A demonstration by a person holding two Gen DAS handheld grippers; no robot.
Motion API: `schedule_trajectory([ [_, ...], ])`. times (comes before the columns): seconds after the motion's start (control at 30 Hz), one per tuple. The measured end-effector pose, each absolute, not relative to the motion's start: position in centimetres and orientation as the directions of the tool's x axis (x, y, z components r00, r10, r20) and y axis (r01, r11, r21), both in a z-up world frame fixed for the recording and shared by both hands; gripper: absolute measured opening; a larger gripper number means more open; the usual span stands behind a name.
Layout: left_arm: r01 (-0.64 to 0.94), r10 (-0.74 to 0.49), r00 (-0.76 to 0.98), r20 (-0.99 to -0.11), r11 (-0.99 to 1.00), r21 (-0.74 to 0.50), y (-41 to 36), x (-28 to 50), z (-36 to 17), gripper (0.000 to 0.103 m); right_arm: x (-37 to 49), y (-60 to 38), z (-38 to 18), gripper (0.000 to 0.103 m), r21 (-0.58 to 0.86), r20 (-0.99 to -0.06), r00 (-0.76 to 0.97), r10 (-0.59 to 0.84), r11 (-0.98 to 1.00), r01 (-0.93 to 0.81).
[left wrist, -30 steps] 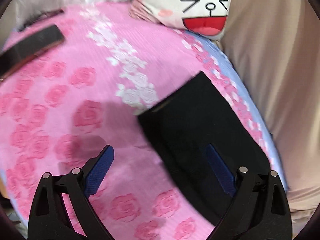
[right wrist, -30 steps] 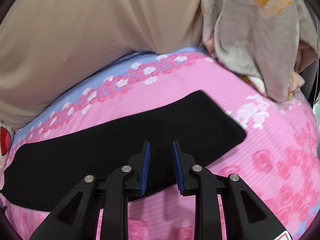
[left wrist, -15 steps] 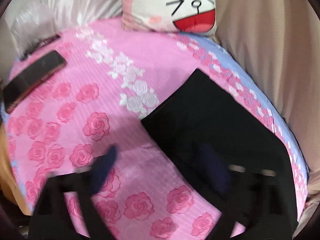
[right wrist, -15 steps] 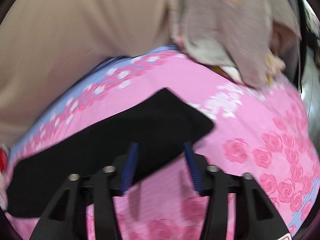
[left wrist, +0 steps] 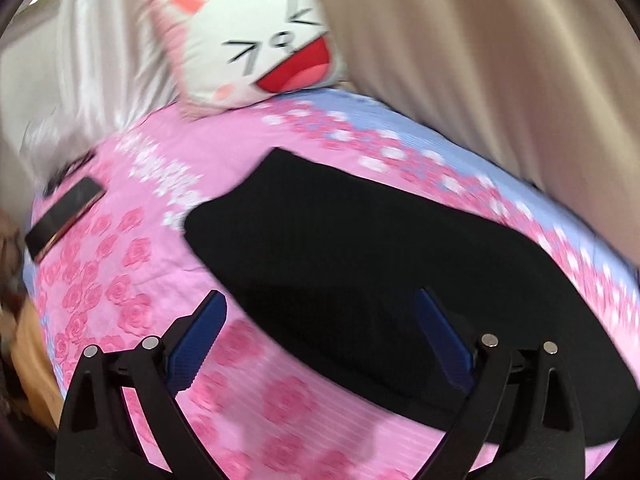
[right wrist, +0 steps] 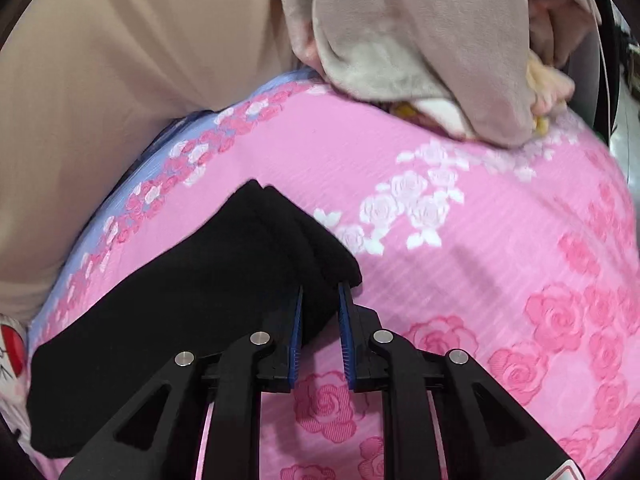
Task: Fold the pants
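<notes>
The black pants [left wrist: 380, 264] are lying as a long folded strip across the pink rose-print bedsheet [left wrist: 132, 280], running along near the blue border on the far side. In the right wrist view the same pants [right wrist: 180, 320] have one end bunched up into a layered peak, and that end sits right between the blue pads of the right gripper [right wrist: 320, 308] — the fingers are drawn in close with only a narrow gap, and the black cloth fills it, so it's got a pinch on that corner.

The left gripper [left wrist: 320, 336] is spread wide, one finger over bare pink sheet and the other over the pants, nothing held. Can't tell if it's touching the fabric; the view is pretty blurred.

Further out: a cartoon-face cushion [left wrist: 256, 40] with a big red mouth sits at the head of the bed, and a dark phone [left wrist: 64, 216] lies on the sheet well off to the left. Beige curtain [left wrist: 500, 60] hangs behind the bed — and a rumpled greyish blanket [right wrist: 420, 40] is heaped at the far edge in the right view.
</notes>
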State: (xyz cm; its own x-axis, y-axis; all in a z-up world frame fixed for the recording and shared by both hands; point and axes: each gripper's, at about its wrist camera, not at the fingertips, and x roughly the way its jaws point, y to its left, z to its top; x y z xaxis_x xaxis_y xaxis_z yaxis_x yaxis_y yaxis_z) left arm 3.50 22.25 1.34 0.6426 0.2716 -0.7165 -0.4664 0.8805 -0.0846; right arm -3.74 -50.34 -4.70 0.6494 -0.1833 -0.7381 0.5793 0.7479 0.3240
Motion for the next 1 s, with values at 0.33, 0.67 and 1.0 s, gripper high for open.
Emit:
schedule_trajectory([
  [0.33, -0.301, 0.222, 0.676, -0.703, 0.954, 0.013, 13.9, 4.9, 1.6, 0.093, -4.5, -49.8, -4.2, 0.026, 0.244, -0.742, 0.640, -0.200, 0.808, 0.536],
  [0.67, -0.195, 0.177, 0.678, -0.713, 0.979, 0.058, 9.0, 6.0, 0.5, 0.093, -2.4, -52.2, -4.6, 0.009, 0.244, -0.742, 0.651, -0.163, 0.838, 0.488],
  [1.0, -0.204, 0.162, 0.649, -0.743, 0.978, 0.035, 9.9, 6.7, -1.0, 0.093, -3.9, -52.6, -4.8, 0.066, 0.323, -0.735, 0.658, -0.161, 0.770, 0.550],
])
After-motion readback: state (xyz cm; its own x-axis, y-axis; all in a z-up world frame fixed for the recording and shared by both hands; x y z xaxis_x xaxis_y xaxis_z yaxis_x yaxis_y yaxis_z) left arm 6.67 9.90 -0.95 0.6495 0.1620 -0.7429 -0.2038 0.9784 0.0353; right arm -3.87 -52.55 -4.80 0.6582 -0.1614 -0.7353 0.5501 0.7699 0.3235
